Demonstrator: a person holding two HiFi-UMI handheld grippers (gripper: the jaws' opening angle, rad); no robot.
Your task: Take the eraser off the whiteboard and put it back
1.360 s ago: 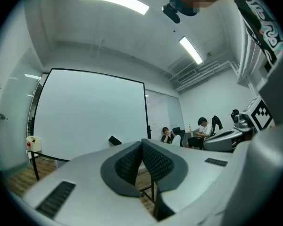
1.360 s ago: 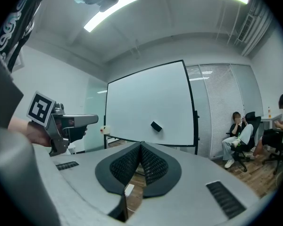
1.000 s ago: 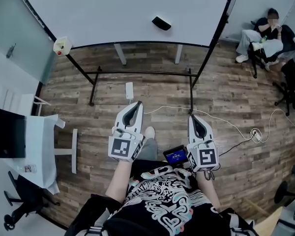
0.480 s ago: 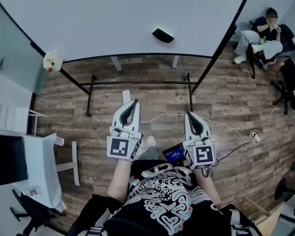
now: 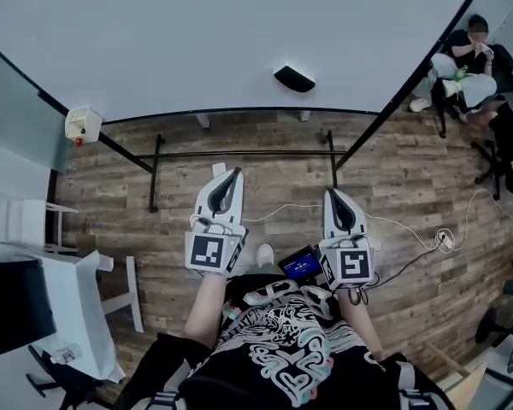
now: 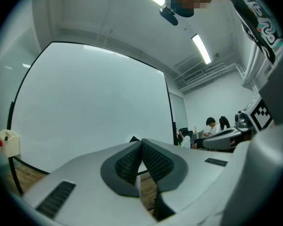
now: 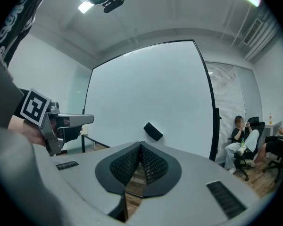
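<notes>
One dark, wedge-shaped eraser on smooth whiteboard

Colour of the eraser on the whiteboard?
Black. The eraser shows best in the right gripper view, against the white whiteboard.

Black eraser on white whiteboard

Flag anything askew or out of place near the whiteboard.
Minor only: the eraser sits slanted on the whiteboard, and a white cable trails loose across the floor. Nothing spilled or damaged.
</notes>
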